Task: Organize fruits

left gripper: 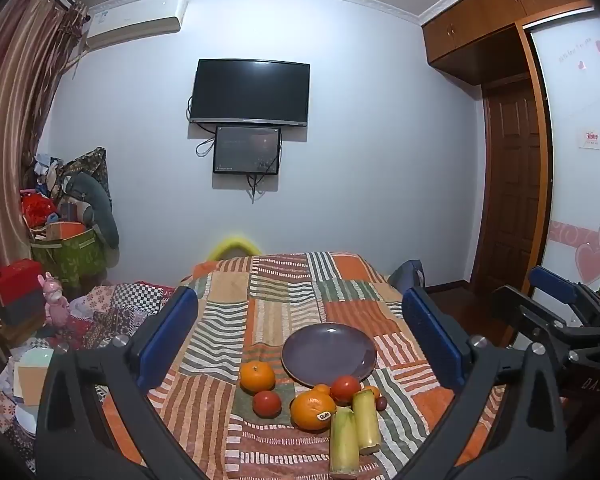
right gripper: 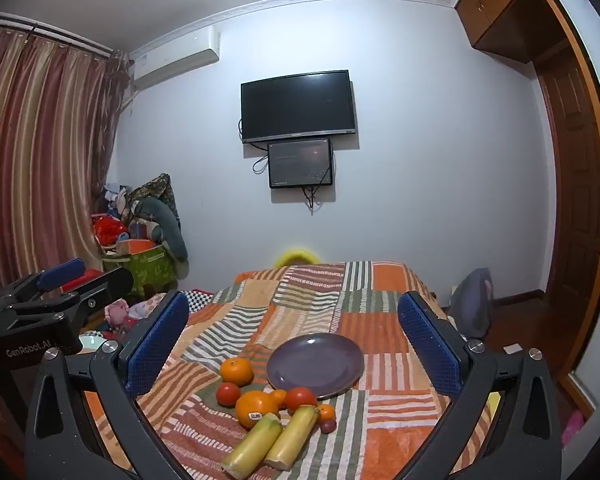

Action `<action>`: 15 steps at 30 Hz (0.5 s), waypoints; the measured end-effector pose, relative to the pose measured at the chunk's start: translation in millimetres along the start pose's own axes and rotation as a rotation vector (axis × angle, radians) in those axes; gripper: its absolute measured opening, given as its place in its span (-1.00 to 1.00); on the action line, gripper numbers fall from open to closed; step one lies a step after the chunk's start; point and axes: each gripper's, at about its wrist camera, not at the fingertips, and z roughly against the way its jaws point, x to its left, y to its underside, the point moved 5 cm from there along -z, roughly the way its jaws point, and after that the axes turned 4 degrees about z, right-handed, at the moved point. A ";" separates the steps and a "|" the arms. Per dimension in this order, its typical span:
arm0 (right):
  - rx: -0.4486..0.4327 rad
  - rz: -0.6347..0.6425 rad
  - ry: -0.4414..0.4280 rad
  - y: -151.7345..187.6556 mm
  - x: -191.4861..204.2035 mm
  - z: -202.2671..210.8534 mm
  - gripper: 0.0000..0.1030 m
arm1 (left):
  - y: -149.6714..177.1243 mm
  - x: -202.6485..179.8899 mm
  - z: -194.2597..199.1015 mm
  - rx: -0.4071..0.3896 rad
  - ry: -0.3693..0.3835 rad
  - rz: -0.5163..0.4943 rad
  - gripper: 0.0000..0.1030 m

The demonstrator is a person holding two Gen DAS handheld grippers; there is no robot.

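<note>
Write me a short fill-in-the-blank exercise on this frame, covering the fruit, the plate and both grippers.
1. The round purple plate holds ____ fruit.
2. The big orange with the black sticker lies on the striped patchwork cloth, ____ the plate.
3. The two pale yellow-green stalk pieces lie ____ each other.
4. The left gripper and right gripper both stand ____.

Missing words: no; outside; beside; open

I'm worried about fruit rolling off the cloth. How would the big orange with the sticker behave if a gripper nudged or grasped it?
The stickered orange looks round and smooth, so a nudge would likely roll it, though the corn pieces and tomato touching it may block that. Its rind looks firm, so it probably tolerates a moderate squeeze. The wrinkled patchwork cloth may damp rolling.
</note>
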 end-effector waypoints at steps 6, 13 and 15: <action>0.004 0.000 -0.002 0.4 1.0 -0.4 1.00 | -5.3 1.0 1.0 -0.004 -0.005 0.007 1.00; 0.004 -0.014 -0.002 0.4 -2.7 -0.1 1.00 | -1.1 -0.4 2.6 -0.020 -0.003 -0.002 1.00; 0.002 -0.014 -0.003 -0.1 -1.4 0.9 1.00 | -1.9 -1.5 2.3 -0.022 -0.006 -0.006 1.00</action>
